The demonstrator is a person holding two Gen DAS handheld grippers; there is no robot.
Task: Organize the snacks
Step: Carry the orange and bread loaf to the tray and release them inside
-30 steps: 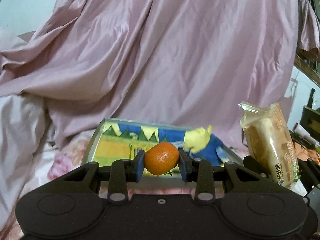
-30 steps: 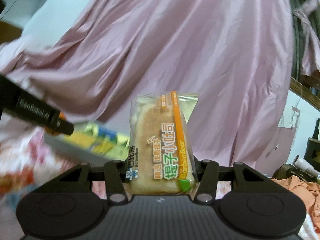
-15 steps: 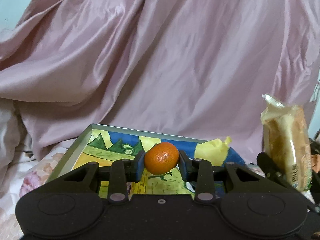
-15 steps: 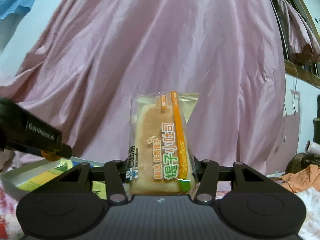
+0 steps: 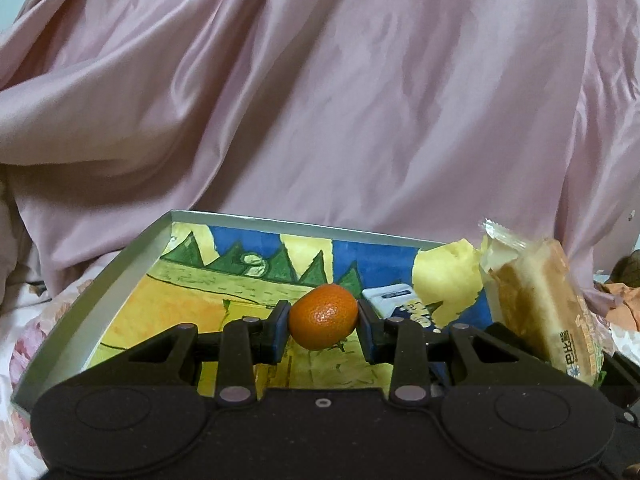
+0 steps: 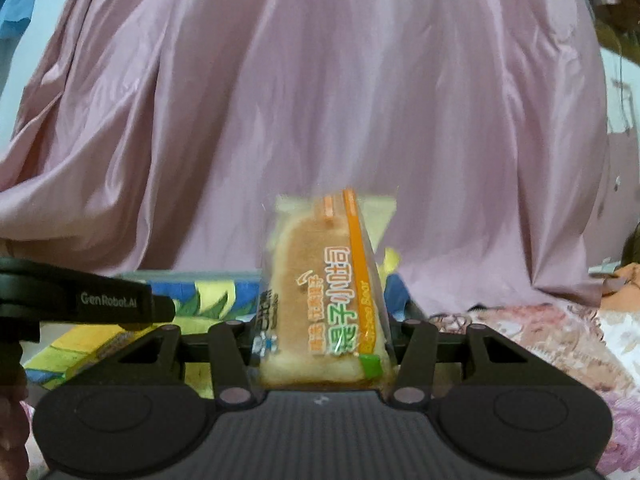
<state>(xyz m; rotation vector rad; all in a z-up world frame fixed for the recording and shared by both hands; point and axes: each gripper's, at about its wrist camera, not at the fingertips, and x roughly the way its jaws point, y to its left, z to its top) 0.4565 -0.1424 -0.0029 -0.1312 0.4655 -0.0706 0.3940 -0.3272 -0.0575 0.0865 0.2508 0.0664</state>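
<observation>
My left gripper is shut on a small orange mandarin and holds it over the near part of a shallow tray with a yellow, blue and green cartoon picture. My right gripper is shut on a wrapped bread snack with an orange stripe and holds it upright. The bread snack also shows at the right of the left wrist view, above the tray's right edge. The tray shows low left in the right wrist view. The left gripper's black body reaches in from the left there.
A pink satin sheet hangs as a backdrop right behind the tray. The tray lies on a floral bedspread. Orange cloth lies at the far right.
Both grippers have moved forward and down toward the tray, which now looks larger and closer. The bread snack has come in over the tray's right edge. Both grips are unchanged.
</observation>
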